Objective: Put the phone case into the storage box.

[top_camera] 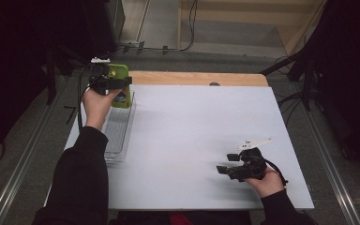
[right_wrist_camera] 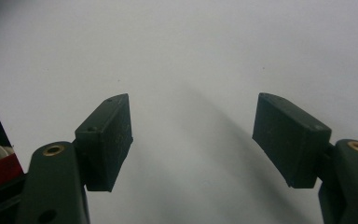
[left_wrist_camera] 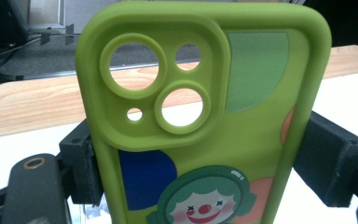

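Matt green rubbery phone case (left_wrist_camera: 261,140); smooth white table (top_camera: 192,140) with wooden edge.

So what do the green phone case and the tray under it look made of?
Phone case: probably soft silicone or rubbery plastic, matte, with thick rounded edges and moulded lens rings; clown print on the back. Tray: looks like clear hard plastic, since the table shows through and its rims glint.

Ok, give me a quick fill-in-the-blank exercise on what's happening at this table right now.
1. The left gripper is shut on a ____ phone case.
2. The case's printed figure is a ____.
3. The right gripper has its jaws ____, with nothing between them.
4. Under the left hand lies a clear ____ at the white table's left edge.

Missing words: green; clown; open; tray
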`<state>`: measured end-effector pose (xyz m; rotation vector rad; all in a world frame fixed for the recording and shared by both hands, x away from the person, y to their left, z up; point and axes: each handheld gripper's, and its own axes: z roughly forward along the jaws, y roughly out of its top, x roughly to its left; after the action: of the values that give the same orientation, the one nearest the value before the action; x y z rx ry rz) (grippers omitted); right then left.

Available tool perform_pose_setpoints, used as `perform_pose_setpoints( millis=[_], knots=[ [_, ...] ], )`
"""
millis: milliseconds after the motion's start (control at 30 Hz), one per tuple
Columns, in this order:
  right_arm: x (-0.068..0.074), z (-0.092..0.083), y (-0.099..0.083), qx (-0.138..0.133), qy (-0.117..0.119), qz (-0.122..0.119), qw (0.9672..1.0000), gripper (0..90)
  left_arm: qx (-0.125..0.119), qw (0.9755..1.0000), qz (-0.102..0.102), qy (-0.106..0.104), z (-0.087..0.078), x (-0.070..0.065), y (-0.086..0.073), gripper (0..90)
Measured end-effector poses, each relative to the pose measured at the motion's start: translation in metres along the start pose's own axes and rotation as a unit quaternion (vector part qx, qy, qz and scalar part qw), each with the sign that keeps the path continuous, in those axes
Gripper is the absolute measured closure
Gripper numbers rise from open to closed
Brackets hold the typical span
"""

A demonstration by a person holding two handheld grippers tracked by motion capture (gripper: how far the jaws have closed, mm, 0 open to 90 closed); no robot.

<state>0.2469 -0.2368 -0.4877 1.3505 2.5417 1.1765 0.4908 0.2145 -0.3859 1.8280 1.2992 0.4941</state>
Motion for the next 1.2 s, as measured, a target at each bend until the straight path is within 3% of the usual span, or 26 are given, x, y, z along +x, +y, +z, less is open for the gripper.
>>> perform_pose_setpoints(
  millis=[467, 567, 667, 867, 1000, 1200],
  knots=[
    [0.000, 0.000, 0.000, -0.001, 0.000, 0.001, 1.0000, 26.6, -0.006, 0.9998, -0.004, 0.019, 0.021, 0.012, -0.003, 16.9],
    [0.000, 0.000, 0.000, -0.001, 0.001, 0.000, 1.0000, 26.6, -0.003, 0.9998, -0.014, 0.017, 0.025, 0.015, -0.005, 16.8],
    [0.000, 0.001, 0.000, -0.002, 0.002, 0.000, 1.0000, 26.5, 0.002, 0.9996, -0.011, 0.024, 0.028, 0.015, -0.007, 16.7],
    [0.000, 0.002, 0.001, 0.000, 0.006, -0.001, 1.0000, 26.6, 0.015, 0.9996, -0.010, 0.021, 0.034, 0.019, -0.010, 16.4],
    [0.000, 0.002, 0.001, 0.000, 0.007, 0.000, 1.0000, 26.6, 0.022, 0.9991, -0.005, 0.035, 0.037, 0.018, -0.012, 16.4],
    [-0.001, 0.001, 0.000, 0.000, 0.006, 0.001, 1.0000, 26.6, 0.027, 0.9992, -0.002, 0.031, 0.040, 0.017, -0.013, 16.5]
  ],
)
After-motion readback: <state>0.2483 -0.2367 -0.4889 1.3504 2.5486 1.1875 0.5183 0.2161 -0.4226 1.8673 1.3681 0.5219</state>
